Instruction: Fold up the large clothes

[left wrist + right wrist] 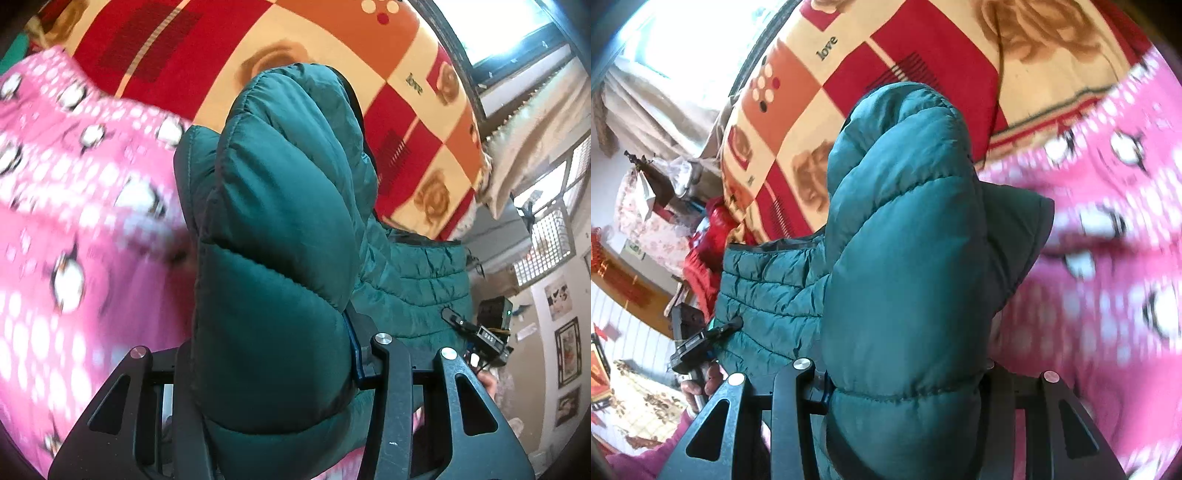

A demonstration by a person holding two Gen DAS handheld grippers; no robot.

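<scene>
A teal quilted puffer jacket (280, 236) fills the middle of both views and is lifted off the bed. My left gripper (280, 369) is shut on a thick puffy fold of it; the fingertips are hidden by the fabric. My right gripper (905, 373) is shut on another fold of the jacket (905, 240), fingertips also hidden. The rest of the jacket hangs between the two grippers. The right gripper shows in the left wrist view (480, 332), and the left gripper shows in the right wrist view (698, 339), each at the jacket's far edge.
Under the jacket lies a pink blanket with penguins (66, 221) and a red, orange and cream checked bedspread (332, 55). A bright window (517, 29) and a wall with pictures (565, 350) lie past the bed. Red clutter (701, 251) sits beside the bed.
</scene>
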